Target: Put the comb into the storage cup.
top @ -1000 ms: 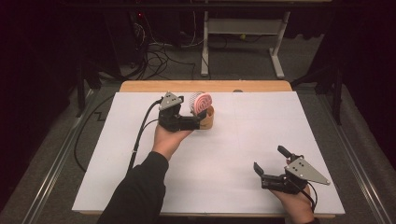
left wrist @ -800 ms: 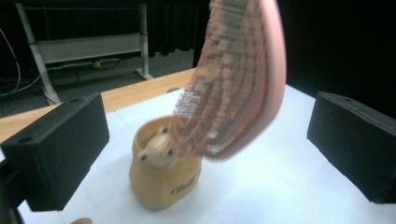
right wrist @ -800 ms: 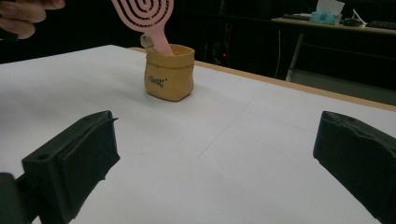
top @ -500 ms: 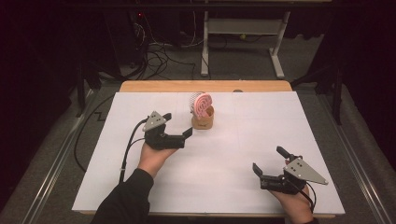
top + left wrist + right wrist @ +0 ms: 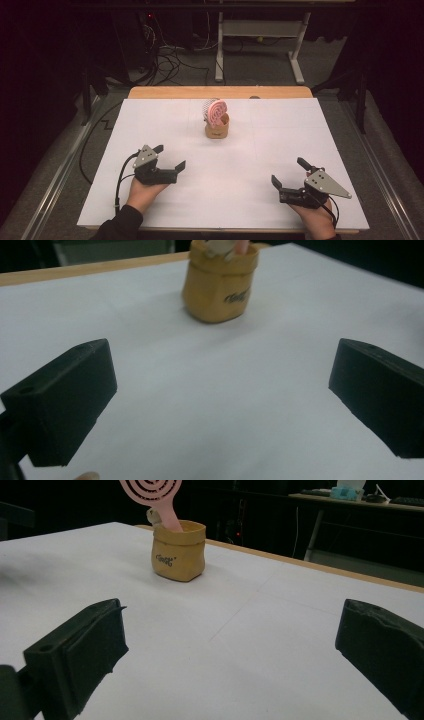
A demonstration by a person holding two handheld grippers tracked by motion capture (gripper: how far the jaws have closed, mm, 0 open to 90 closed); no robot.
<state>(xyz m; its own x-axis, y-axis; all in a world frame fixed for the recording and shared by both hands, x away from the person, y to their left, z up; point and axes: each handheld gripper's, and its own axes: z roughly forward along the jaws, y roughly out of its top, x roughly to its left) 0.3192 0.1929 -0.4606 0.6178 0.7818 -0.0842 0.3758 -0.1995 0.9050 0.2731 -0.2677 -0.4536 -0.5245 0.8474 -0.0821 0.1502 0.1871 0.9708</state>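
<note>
Overhead, white table [image 5: 240, 165], dark room.

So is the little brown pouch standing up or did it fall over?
Standing up. The brown pouch sits flat on the white table, mouth upward, with a pink spiral paddle poking out the top.

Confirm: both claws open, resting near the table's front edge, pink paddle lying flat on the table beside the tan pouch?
Not quite. The pink paddle stands upright inside the tan pouch, as the right gripper view shows. Left claw and right claw are open near the front edge.
</note>
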